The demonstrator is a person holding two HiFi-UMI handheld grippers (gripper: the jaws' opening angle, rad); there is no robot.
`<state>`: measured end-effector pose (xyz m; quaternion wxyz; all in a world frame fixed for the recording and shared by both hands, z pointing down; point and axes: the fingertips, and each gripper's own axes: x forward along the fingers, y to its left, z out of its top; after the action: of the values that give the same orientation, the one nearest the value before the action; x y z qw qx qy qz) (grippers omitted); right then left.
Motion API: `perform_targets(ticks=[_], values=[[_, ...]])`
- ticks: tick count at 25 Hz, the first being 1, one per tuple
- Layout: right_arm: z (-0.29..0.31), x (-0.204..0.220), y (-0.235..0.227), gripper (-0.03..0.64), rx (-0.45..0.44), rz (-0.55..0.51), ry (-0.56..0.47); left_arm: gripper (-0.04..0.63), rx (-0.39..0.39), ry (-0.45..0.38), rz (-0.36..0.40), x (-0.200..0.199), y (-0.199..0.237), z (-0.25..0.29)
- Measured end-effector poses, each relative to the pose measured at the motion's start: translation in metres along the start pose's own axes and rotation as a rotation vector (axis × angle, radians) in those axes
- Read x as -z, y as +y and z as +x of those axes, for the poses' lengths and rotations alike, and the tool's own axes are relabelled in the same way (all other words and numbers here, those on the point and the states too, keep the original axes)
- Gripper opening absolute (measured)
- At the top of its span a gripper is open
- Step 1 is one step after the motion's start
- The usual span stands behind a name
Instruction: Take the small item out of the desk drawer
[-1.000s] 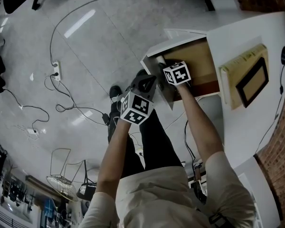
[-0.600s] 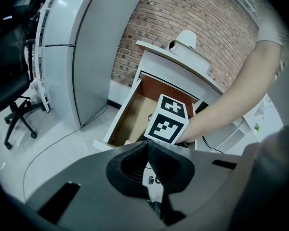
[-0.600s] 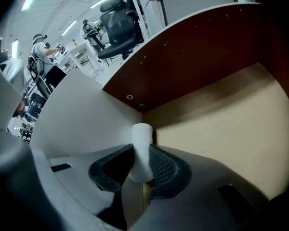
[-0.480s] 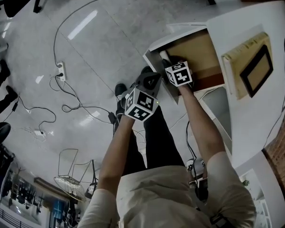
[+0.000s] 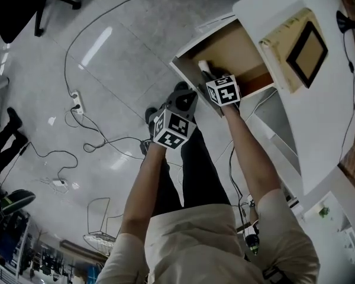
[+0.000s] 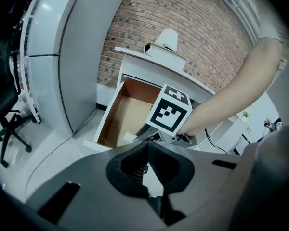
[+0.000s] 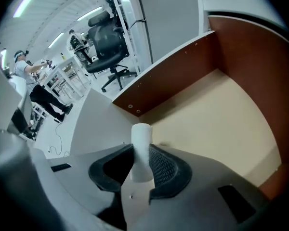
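The desk drawer [image 5: 185, 71] stands pulled out, its tan floor [image 7: 216, 114] bare. My right gripper [image 5: 209, 76] reaches into the drawer's front corner. Its pads are pressed on a small white cylinder [image 7: 141, 148], which stands upright between them and pokes out past the jaws [image 5: 203, 67]. My left gripper [image 5: 182, 101] hangs just outside the drawer front, above the floor. In the left gripper view its jaws [image 6: 147, 150] meet with nothing between them, and the right gripper's marker cube [image 6: 169, 112] shows over the drawer [image 6: 118, 117].
The white desk top [image 5: 337, 99] carries a framed picture on a book [image 5: 299, 49]. Cables [image 5: 83, 129] and a power strip [image 5: 77, 102] lie on the floor to the left. A tall white cabinet [image 6: 72, 57] stands beside the desk. An office chair [image 7: 108, 37] and a person [image 7: 38, 90] are further off.
The head view has swung, so the desk now sits higher and further right. The right gripper stays at the drawer's front corner with the white item showing in it. The left gripper has barely moved.
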<state>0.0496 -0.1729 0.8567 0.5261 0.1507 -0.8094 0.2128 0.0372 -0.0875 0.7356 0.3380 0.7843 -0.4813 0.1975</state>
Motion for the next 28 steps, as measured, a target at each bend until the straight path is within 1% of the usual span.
perform_targets(ticks=[5, 10, 16, 18, 23, 28], values=[[-0.034, 0.001, 0.011, 0.123, 0.04, 0.047, -0.047, 0.017, 0.031, 0.005, 0.041, 0.001, -0.016, -0.022], [-0.07, 0.004, 0.025, 0.123, 0.08, 0.124, -0.097, 0.015, 0.063, -0.003, 0.076, -0.004, -0.032, -0.045], [-0.106, 0.009, 0.043, 0.124, 0.118, 0.181, -0.141, 0.015, 0.078, -0.018, 0.114, -0.007, -0.045, -0.072], [-0.119, 0.009, 0.044, 0.124, 0.13, 0.214, -0.162, 0.015, 0.079, -0.028, 0.119, -0.008, -0.047, -0.079], [-0.152, 0.016, 0.052, 0.124, 0.137, 0.278, -0.196, 0.015, 0.084, -0.022, 0.121, -0.004, -0.059, -0.097], [-0.182, 0.013, 0.062, 0.124, 0.16, 0.265, -0.235, 0.015, 0.077, -0.031, 0.113, -0.007, -0.067, -0.119]])
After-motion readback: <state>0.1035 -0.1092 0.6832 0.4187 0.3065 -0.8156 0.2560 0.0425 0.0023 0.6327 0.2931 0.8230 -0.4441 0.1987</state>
